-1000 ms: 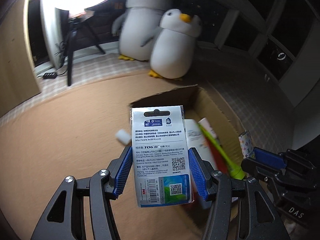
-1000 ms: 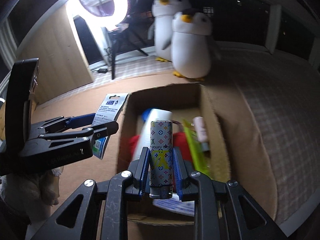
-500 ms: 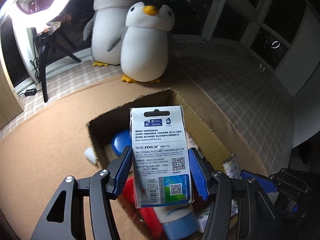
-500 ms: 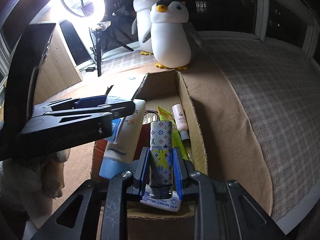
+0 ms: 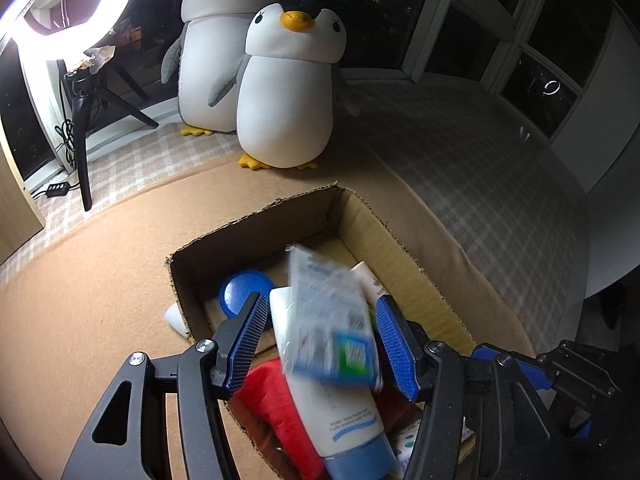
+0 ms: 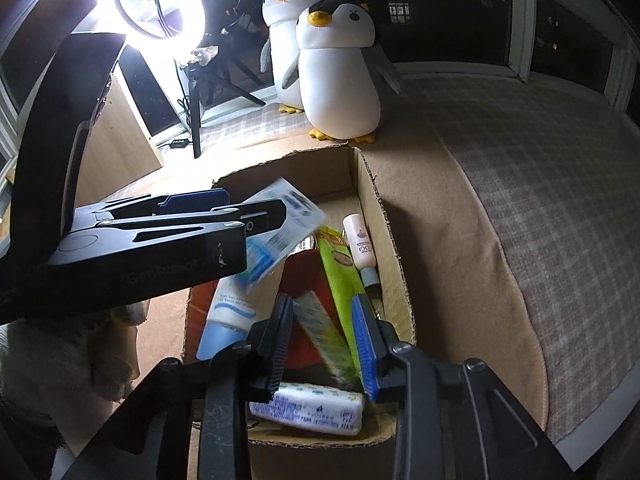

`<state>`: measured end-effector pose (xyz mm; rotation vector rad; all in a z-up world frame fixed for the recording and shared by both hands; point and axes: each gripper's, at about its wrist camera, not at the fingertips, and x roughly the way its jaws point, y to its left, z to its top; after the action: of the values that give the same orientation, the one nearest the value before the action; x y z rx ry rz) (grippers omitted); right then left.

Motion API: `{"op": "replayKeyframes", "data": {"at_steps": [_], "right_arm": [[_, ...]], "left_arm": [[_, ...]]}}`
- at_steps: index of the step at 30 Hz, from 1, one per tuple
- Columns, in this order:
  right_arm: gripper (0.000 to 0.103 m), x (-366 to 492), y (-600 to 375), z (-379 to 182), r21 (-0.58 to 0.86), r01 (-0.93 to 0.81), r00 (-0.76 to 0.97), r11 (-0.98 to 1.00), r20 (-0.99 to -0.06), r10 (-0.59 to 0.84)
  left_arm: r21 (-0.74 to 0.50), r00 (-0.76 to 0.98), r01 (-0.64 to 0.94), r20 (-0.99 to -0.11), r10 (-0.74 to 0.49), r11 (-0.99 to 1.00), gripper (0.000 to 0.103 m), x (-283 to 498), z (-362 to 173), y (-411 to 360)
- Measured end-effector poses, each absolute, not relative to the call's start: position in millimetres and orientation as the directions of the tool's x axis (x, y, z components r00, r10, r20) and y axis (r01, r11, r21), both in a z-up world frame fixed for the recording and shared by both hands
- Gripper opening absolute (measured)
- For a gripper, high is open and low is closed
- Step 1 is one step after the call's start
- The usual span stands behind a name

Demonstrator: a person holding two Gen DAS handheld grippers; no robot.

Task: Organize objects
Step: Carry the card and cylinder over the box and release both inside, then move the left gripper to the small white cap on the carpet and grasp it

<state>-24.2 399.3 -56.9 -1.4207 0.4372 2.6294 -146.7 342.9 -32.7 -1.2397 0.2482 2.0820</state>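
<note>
Dropping items into cardboard box [image 5: 384,240]. Left gripper [image 5: 320,344] spread wide, pads clear of carded packet [image 5: 332,320]; packet blurred, tilted, tumbling onto sunscreen tube [image 5: 340,420]. Right gripper [image 6: 324,344] jaws just opening, patterned lighter [image 6: 320,332] slanting loose between pads above box. Next: lift both grippers clear, fetch more objects.
</note>
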Motion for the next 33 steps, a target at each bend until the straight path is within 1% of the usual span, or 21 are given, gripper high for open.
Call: {"op": "replayKeyframes", "data": {"at_steps": [8, 20, 22, 27, 29, 31, 33], "right_arm": [[0.034, -27, 391, -55, 0.195, -0.234, -0.552, -0.952, -0.833, -0.035], [0.045, -35, 370, -48, 0.192, -0.218, -0.56, -0.957, -0.828, -0.038], [0.053, -35, 366, -46, 0.194, -0.22, -0.563, -0.956, -0.825, -0.038], [0.055, -33, 361, -41, 0.214, -0.227, -0.574, -0.95, -0.817, -0.047], [0.057, -32, 359, -40, 0.226, -0.234, -0.578, -0.946, -0.815, -0.052], [0.058, -30, 356, -39, 0.23, -0.238, -0.578, -0.944, -0.814, -0.053], [0.058, -29, 353, -40, 0.238, -0.242, -0.577, -0.941, -0.815, -0.057]], "left_arm": [[-0.18, -0.309, -0.641, -0.829, 0.466, -0.746, 0.061, -151, -31, 331], [-0.175, -0.35, -0.601, -0.82, 0.453, -0.78, 0.061, -165, -25, 285], [-0.179, -0.358, -0.582, -0.82, 0.448, -0.793, 0.061, -170, -27, 271], [-0.177, -0.375, -0.521, -0.831, 0.41, -0.835, 0.064, -185, -42, 231], [-0.18, -0.379, -0.495, -0.836, 0.397, -0.85, 0.067, -190, -48, 216], [-0.18, -0.387, -0.475, -0.836, 0.388, -0.862, 0.072, -195, -54, 202], [-0.18, -0.39, -0.469, -0.836, 0.385, -0.865, 0.073, -198, -61, 191]]}}
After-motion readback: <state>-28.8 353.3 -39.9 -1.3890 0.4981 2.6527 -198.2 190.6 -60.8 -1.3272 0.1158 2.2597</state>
